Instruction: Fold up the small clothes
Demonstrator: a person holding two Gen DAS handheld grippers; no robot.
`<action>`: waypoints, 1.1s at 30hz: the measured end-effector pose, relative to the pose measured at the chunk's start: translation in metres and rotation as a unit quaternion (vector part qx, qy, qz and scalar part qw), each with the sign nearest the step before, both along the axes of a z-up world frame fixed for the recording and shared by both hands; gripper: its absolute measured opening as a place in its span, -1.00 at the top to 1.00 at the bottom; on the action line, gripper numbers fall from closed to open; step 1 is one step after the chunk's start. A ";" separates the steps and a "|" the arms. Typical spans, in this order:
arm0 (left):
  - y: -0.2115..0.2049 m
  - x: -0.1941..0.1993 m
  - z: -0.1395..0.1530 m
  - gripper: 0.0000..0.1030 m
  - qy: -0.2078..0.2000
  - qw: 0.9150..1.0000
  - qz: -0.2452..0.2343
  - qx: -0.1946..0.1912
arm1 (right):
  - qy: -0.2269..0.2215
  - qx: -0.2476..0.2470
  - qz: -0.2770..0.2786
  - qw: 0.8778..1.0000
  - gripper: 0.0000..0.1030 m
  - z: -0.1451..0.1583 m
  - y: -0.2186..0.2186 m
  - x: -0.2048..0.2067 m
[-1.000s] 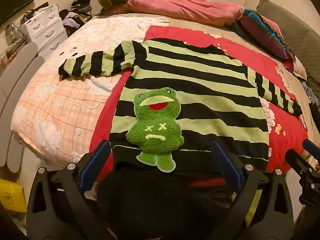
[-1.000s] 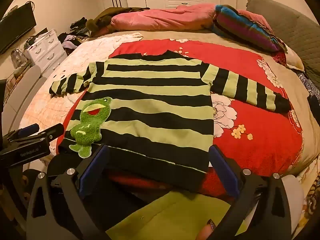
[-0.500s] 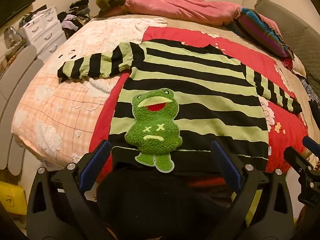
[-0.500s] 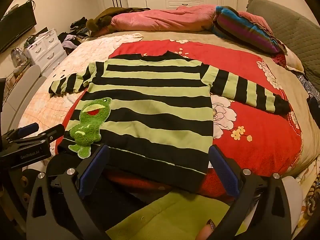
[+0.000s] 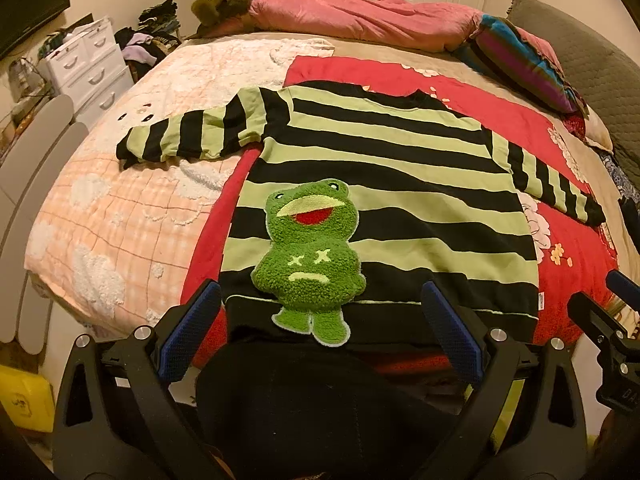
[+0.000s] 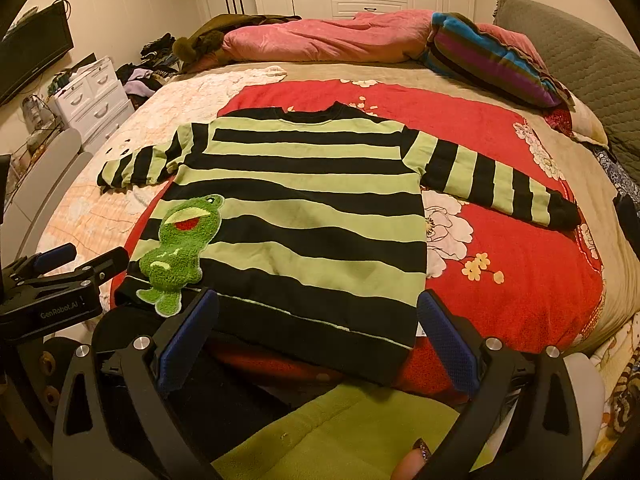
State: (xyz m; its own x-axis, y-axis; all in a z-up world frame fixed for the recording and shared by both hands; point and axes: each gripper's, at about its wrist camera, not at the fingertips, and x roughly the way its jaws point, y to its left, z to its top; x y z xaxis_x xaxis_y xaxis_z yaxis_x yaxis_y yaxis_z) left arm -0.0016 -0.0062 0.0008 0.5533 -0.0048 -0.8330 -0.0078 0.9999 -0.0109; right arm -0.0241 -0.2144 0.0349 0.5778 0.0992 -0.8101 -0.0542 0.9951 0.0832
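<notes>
A small green-and-black striped sweater (image 5: 384, 184) (image 6: 296, 200) lies flat on the bed, front up, both sleeves spread out. A fuzzy green frog patch (image 5: 310, 256) (image 6: 180, 248) sits near its lower hem. My left gripper (image 5: 320, 336) hovers open just short of the hem by the frog, nothing between its blue pads. My right gripper (image 6: 318, 338) is open too, above the hem's right half. Each gripper shows at the edge of the other's view: the right gripper (image 5: 608, 332), the left gripper (image 6: 60, 280).
The sweater rests on a red floral blanket (image 6: 520, 248) beside a pink checked quilt (image 5: 120, 208). Pink bedding (image 6: 328, 40) and a striped pillow (image 6: 488, 60) lie at the head. White drawers (image 5: 88, 68) stand left. A fingertip (image 6: 412, 464) and green cloth (image 6: 340, 432) sit below.
Both grippers have edged slightly forward toward the sweater's hem. The sweater itself has not moved, and both stay open.
</notes>
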 end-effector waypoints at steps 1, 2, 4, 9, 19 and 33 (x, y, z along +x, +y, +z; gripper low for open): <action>0.000 0.000 0.000 -0.82 0.000 1.000 0.000 0.001 | 0.000 0.000 0.000 1.000 -0.92 0.000 0.000 0.000; 0.001 0.000 0.001 -0.82 0.000 1.000 0.001 0.001 | 0.000 0.000 0.000 1.000 -0.92 0.000 0.000 0.000; 0.000 0.000 0.000 -0.82 0.000 1.000 0.001 0.000 | -0.001 -0.001 0.000 1.000 -0.92 0.000 0.000 -0.001; 0.000 0.000 0.000 -0.82 0.000 1.000 0.002 0.002 | -0.001 0.000 -0.001 1.000 -0.92 0.002 0.002 0.000; 0.001 0.000 0.000 -0.82 -0.001 1.000 0.001 0.003 | -0.001 -0.002 0.001 1.000 -0.92 0.001 0.000 0.001; 0.001 -0.001 0.000 -0.82 -0.002 1.000 0.001 0.005 | -0.001 -0.002 0.001 1.000 -0.92 0.001 -0.001 0.001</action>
